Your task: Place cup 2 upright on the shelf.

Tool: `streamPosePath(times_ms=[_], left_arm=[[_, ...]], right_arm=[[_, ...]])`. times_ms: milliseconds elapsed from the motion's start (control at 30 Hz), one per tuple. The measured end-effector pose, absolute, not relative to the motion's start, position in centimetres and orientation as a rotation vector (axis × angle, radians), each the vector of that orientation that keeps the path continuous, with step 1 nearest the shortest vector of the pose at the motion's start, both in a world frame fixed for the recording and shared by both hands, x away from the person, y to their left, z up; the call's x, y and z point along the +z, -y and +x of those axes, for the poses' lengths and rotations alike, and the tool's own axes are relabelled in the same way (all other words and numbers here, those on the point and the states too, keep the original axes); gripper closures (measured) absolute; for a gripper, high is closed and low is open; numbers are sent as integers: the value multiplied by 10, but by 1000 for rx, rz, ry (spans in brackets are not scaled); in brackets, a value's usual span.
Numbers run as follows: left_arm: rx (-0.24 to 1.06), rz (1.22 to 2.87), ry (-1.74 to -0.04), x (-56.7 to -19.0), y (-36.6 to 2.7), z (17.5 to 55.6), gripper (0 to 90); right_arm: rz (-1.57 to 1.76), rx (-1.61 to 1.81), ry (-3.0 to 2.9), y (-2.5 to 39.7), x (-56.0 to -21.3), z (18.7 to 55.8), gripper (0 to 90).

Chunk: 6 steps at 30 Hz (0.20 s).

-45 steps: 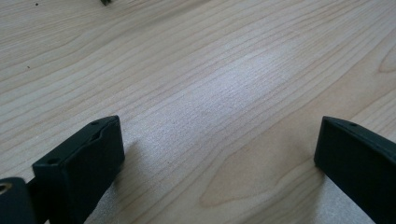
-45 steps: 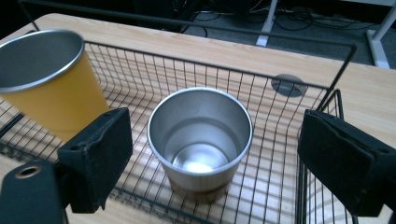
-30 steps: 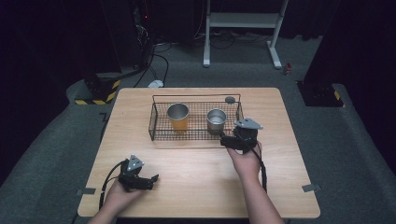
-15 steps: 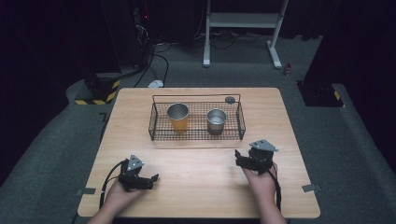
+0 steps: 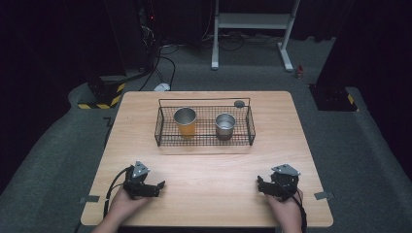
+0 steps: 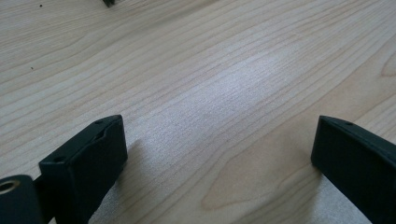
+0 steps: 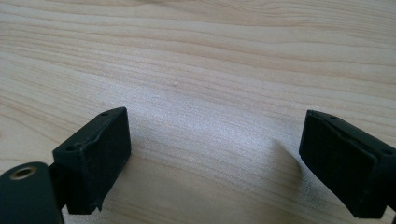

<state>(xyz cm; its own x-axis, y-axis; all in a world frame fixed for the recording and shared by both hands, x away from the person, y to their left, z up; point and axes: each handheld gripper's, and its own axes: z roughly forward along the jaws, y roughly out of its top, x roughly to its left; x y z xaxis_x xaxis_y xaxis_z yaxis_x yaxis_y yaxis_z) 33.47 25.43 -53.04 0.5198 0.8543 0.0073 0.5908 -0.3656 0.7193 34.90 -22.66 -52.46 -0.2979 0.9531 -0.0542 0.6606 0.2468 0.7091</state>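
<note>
Fingers (image 6: 88, 158) of the left gripper (image 5: 154, 187) stand wide apart with bare wood between them, as the left gripper view shows; nothing is held. The right gripper's (image 5: 261, 185) fingers (image 7: 95, 154) are likewise spread, with only the table's grain between them in the right gripper view.

From the high view, both grippers sit low at the near edge of the table (image 5: 209, 194), each in a hand, the left near the left corner and the right near the right corner, well apart from each other. Both point roughly inward across the wood.

A wire basket (image 5: 204, 141) stands toward the far middle of the table, well apart from both grippers. Inside it, an orange cup (image 5: 185, 122) stands upright in the left part and a steel cup (image 5: 225, 125) stands upright in the right part, the two apart from each other. A small dark round thing (image 5: 239, 103) lies on the table just behind the basket's far right corner.
</note>
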Motion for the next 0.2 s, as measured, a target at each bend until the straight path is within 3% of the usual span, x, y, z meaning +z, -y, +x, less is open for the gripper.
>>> streamPosePath(times_ms=[200], left_arm=[[512,2085,-1182,-531,-254,335,39]], right_arm=[[1509,822,-2041,229,-525,351,102]])
